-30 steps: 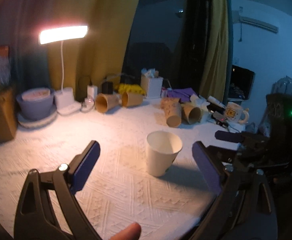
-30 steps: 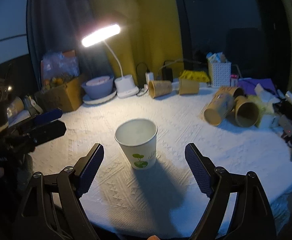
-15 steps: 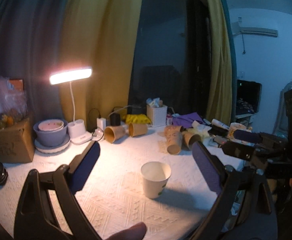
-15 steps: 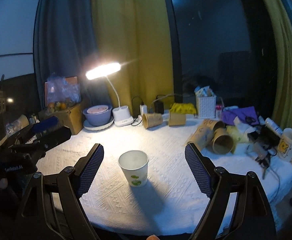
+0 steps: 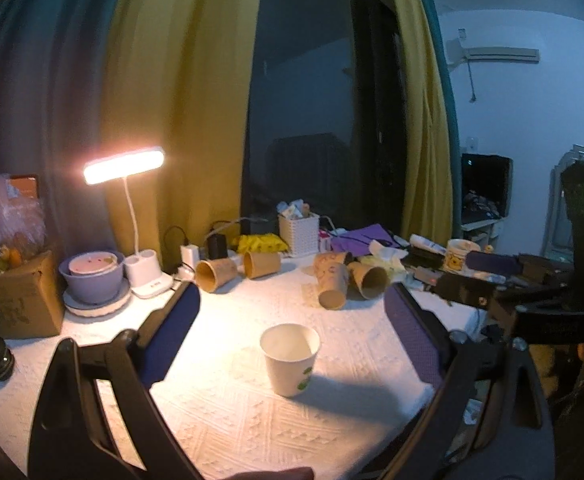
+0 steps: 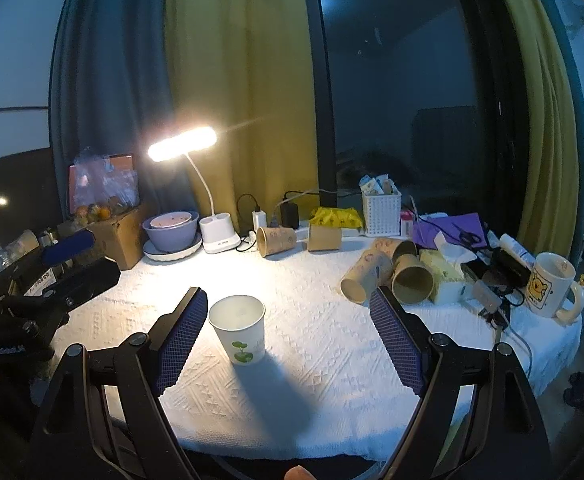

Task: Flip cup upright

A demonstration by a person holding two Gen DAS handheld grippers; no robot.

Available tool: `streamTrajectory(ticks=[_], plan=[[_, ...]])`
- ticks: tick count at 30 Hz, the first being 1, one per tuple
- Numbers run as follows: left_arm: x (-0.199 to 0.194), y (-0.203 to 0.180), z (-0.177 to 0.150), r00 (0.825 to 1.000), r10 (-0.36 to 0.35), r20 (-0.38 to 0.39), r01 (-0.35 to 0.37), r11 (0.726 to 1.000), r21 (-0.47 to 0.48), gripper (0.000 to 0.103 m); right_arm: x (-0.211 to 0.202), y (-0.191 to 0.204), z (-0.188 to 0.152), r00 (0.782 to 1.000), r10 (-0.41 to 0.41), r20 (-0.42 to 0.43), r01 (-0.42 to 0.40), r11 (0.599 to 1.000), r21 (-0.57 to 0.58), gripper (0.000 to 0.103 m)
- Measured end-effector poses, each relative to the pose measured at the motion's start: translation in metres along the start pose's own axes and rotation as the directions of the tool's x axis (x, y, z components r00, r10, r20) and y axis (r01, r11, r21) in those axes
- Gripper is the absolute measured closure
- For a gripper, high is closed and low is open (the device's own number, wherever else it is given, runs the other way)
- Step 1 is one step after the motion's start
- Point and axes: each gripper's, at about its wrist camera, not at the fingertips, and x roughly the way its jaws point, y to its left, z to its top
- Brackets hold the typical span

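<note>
A white paper cup [image 5: 290, 358] with a green leaf print stands upright, mouth up, on the white textured tablecloth [image 5: 228, 408]. It also shows in the right wrist view [image 6: 240, 329]. My left gripper [image 5: 292, 344] is open and empty, held back from the cup near the table's front edge. My right gripper [image 6: 288, 340] is open and empty, also back from the cup, which sits nearer its left finger. The right gripper shows at the right of the left wrist view [image 5: 491, 276]; the left gripper shows at the left of the right wrist view [image 6: 68, 256].
Several brown paper cups [image 6: 375, 276] lie on their sides at the back and right. A lit desk lamp [image 6: 216, 236], a purple bowl [image 6: 170, 230], a cardboard box [image 6: 112, 232], a white basket [image 6: 381, 212] and a yellow-print mug [image 6: 547, 284] stand around the table's far and right edges.
Both grippers have pulled back and risen away from the upright cup, so it looks smaller and farther. The cup has stayed in place.
</note>
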Motion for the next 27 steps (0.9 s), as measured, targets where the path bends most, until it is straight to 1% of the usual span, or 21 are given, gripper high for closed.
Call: streamTrajectory(ticks=[7,27], plan=[[0.003,0.0,-0.004,0.999,-0.024,-0.023,0.024,1.0,-0.012,0.009,0.004,0.0,-0.001,1.0,0.004,-0.01,-0.004,1.0,0.001,0.017],[0.003,0.003,-0.008,0.999,-0.03,-0.026,0.03,0.999,-0.021,0.009,0.014,0.007,-0.005,0.999,0.026,-0.043,-0.026,1.0,-0.009,0.017]])
